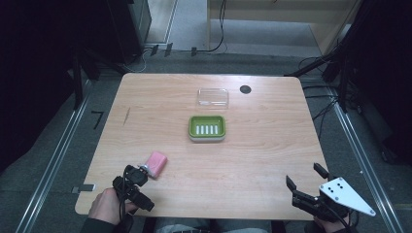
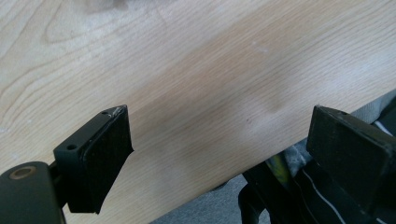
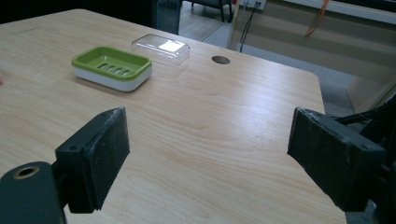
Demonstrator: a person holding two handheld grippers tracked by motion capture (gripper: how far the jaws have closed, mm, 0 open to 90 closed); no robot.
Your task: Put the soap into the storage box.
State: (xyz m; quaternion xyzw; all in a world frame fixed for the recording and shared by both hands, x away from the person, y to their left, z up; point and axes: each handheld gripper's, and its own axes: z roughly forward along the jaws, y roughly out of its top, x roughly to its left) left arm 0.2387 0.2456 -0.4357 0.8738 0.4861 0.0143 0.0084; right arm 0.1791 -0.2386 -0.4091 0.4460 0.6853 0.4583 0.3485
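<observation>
Here, the left tongs (image 1: 137,180) stand released just beside the pink soap (image 1: 157,164), not gripping it. Right tongs (image 1: 306,178) released, idle. Green dish (image 1: 207,127) lies beyond, empty; grasping and placing remain.

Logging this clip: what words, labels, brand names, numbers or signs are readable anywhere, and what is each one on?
"7": a dark mark shaped like that digit on the grey floor left of the table; it may be tape rather than a number.
Pink soap bar: no print legible.
Green soap dish: no lettering, just white slots.
Clear lid: no label.
</observation>
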